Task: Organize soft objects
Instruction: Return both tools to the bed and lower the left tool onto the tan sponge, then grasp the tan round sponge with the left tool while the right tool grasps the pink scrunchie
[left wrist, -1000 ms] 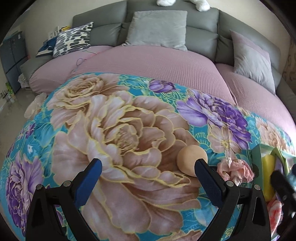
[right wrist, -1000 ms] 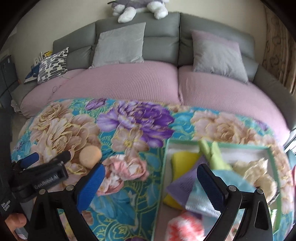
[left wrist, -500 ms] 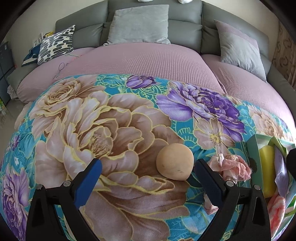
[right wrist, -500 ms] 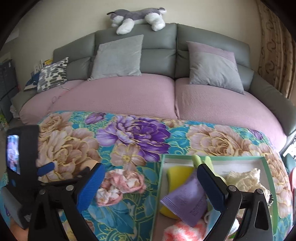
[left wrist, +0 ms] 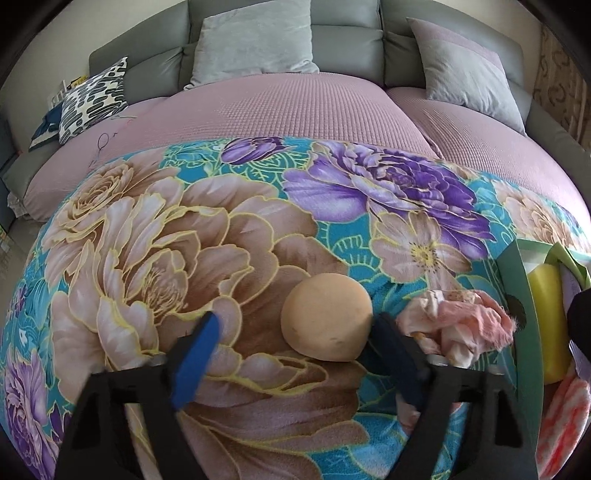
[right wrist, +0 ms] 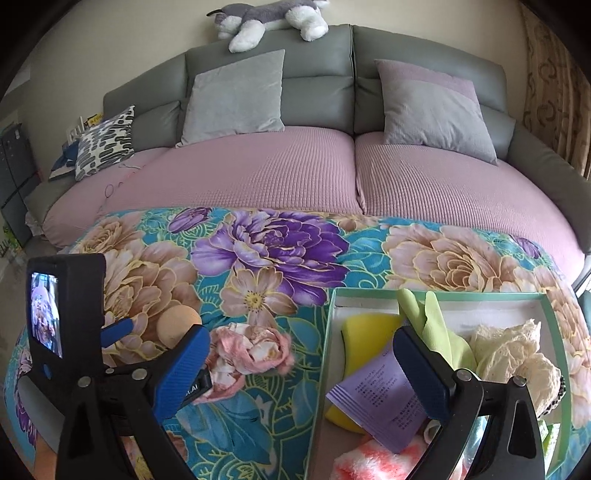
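A tan foam ball [left wrist: 327, 317] lies on the floral blanket [left wrist: 184, 240], between my open left gripper's [left wrist: 295, 354] fingers, close to the right one. A crumpled pink cloth [left wrist: 458, 325] lies just right of the ball. The ball [right wrist: 179, 325] and the cloth [right wrist: 251, 349] also show in the right wrist view. My right gripper [right wrist: 306, 373] is open and empty, above the left wall of the green box [right wrist: 327, 350]. The box holds a yellow sponge [right wrist: 365, 328], a purple packet [right wrist: 376, 395], a green glove [right wrist: 439, 328], cream lace [right wrist: 517, 354] and a pink-white fluffy piece [right wrist: 373, 461].
The blanket covers the front of a pink mattress [right wrist: 280, 173]. Grey pillows [right wrist: 236, 96] and a patterned cushion [right wrist: 103, 144] lean on the grey headboard, with a plush dog [right wrist: 266, 18] on top. The left gripper's body with a small screen [right wrist: 62, 317] stands at left.
My left gripper has moved forward and right, so the ball now sits between its fingers. My right gripper has drawn back and up a little; the box looks farther off.
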